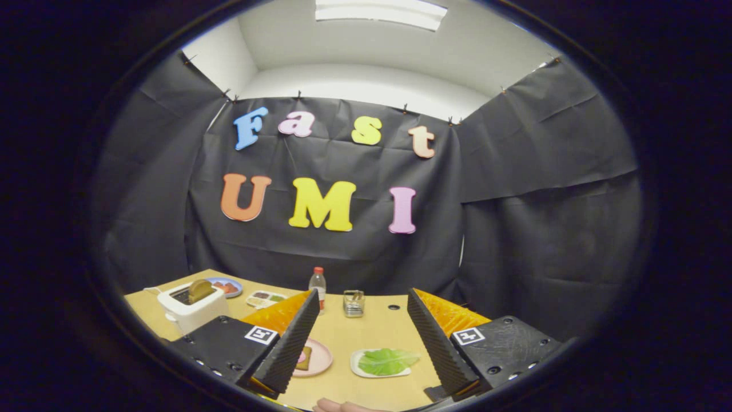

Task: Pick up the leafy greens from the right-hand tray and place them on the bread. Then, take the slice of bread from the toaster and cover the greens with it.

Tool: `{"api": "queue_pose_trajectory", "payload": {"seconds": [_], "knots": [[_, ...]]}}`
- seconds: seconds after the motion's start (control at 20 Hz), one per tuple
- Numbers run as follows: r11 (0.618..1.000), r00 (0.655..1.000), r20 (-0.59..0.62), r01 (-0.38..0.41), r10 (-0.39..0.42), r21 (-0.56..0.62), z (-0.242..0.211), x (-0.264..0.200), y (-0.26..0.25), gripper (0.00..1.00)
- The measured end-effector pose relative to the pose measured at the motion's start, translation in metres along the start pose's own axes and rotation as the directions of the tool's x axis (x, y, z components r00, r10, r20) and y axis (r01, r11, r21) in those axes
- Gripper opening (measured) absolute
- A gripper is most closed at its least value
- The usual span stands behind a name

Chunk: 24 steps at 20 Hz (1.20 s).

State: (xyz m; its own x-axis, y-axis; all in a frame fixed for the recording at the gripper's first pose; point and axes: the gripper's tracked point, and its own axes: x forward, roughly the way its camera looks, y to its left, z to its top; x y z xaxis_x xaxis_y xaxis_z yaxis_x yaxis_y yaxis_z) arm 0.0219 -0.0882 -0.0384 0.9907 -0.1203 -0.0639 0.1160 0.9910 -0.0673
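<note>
Gripper view: gripper (pixel 363 337) fingers wide apart, holding nothing. Leafy greens (pixel 388 361) on white tray (pixel 357 366) between the fingers. Bread (pixel 303 358) on pink plate (pixel 320 359) beside left finger. Toaster (pixel 191 308) with slice (pixel 200 289) beyond.

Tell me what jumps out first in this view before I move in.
The green leafy greens on their white tray lie between the open tongs, empty above the table. Left, bread waits on a pink plate. Farther left, a slice stands in the white toaster.

ridged fingers (pixel 297 337), probably square-tagged mounts
</note>
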Motion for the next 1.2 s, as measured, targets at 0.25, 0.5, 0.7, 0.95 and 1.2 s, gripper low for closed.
{"api": "queue_pose_trajectory", "payload": {"seconds": [0.25, 0.5, 0.7, 0.95, 1.2], "knots": [[0.997, 0.998, -0.031, 0.054, -0.055, -0.05, -0.028, 0.032, -0.047, 0.95], [0.997, 0.993, -0.113, 0.033, -0.041, -0.072, -0.071, 0.07, -0.074, 0.95], [0.998, 0.983, -0.175, 0.044, -0.051, -0.045, -0.105, 0.098, -0.094, 0.95], [1.0, 0.949, -0.316, 0.017, -0.011, 0.016, -0.162, 0.134, -0.107, 0.95], [0.996, 0.876, -0.482, 0.025, 0.018, 0.082, -0.227, 0.164, -0.116, 0.95]]}}
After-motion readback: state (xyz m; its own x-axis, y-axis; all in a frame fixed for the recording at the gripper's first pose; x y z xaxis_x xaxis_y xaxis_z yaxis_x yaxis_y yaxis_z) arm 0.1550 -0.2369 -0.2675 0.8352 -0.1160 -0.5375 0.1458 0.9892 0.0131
